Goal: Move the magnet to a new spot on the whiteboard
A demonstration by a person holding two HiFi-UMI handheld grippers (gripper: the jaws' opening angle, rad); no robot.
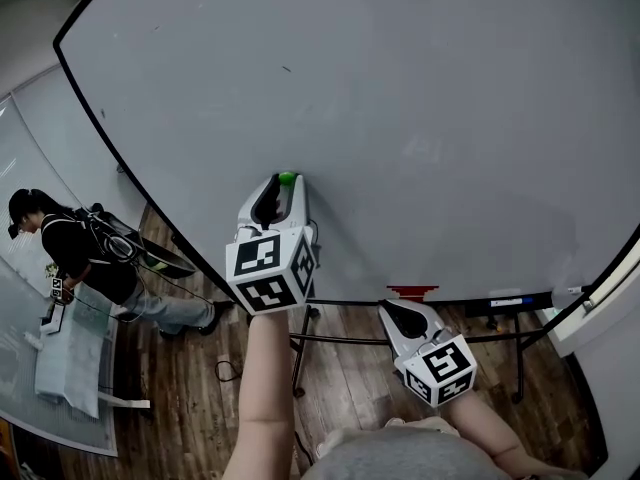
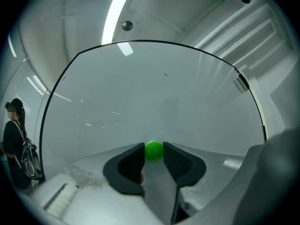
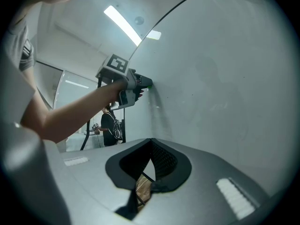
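Observation:
A small round green magnet point(image 1: 287, 178) point(image 2: 153, 151) sits between the tips of my left gripper point(image 1: 283, 182) point(image 2: 153, 149), whose black pads press on it from both sides. The left gripper points at the lower middle of the big whiteboard point(image 1: 400, 118) point(image 2: 154, 97), with the magnet right at the board's surface. My right gripper point(image 1: 401, 308) point(image 3: 150, 142) hangs lower and to the right, below the board's bottom edge, its jaws shut with nothing between them. In the right gripper view the left gripper point(image 3: 139, 83) shows against the whiteboard point(image 3: 225, 78).
The board's bottom ledge holds a red eraser point(image 1: 412, 291) and a marker point(image 1: 505, 301). Black stand legs point(image 1: 300, 353) rest on the wooden floor point(image 1: 180, 368). A person in dark clothes point(image 1: 85, 253) stands far left by a glass wall.

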